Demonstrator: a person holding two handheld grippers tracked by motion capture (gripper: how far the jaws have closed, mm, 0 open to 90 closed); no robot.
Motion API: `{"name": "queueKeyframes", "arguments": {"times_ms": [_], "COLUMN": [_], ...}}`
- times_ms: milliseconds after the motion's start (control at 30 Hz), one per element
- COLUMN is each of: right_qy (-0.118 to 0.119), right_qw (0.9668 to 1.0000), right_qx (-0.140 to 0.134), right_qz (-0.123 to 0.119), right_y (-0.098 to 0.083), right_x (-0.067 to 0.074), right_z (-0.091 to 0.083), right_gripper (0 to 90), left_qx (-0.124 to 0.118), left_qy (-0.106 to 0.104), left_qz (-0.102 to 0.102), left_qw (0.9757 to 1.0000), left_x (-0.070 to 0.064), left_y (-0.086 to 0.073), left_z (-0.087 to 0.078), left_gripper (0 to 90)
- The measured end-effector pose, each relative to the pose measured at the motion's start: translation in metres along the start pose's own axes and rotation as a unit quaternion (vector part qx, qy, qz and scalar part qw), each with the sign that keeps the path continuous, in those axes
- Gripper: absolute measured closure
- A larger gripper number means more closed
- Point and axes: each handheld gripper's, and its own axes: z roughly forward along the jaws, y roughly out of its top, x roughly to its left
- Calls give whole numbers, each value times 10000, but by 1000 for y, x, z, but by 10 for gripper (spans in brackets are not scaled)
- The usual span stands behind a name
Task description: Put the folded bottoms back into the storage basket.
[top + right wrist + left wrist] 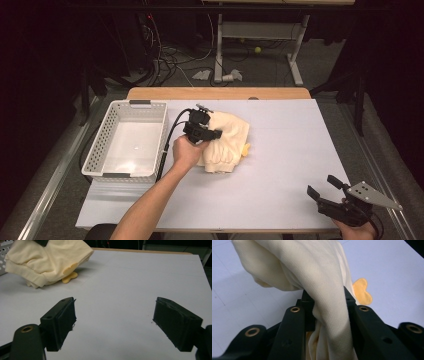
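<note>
1. While the left gripper (216, 134) pinches a thick fold of the cream garment (227, 142), its jaws press the cloth from both sides so the bundle can lift whole.
2. Most of the garment hangs beyond and below those jaws, its lower edge on the table (280, 165); a yellow patch (362, 292) peeks out to the side.
3. Just left of that gripper sits the white basket (100, 145), probably the drop-off.
4. Well apart, the right gripper (325, 189) rests spread wide and empty, likely kept out of the way.

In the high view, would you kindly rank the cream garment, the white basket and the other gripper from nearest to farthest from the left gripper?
1. Cream garment: clamped in the left gripper.
2. White basket: just to its left.
3. Right gripper: far off, near the table's right front corner.
</note>
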Motion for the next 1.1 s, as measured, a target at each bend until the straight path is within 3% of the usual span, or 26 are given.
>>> {"name": "queueKeyframes", "arguments": {"times_ms": [600, 1100], "right_qy": [-3, -16], "right_qw": [10000, 10000], "right_qx": [2, 8], "right_qz": [1, 13], "right_y": [0, 0], "right_x": [0, 0], "right_z": [0, 0], "right_gripper": [186, 186], "left_qx": [-224, -447], "left_qy": [-170, -121], "left_qz": [30, -31], "left_qw": [9996, 9989], "left_x": [0, 6], "left_y": [-2, -7], "left_z": [-31, -57], "left_gripper": [708, 708]}}
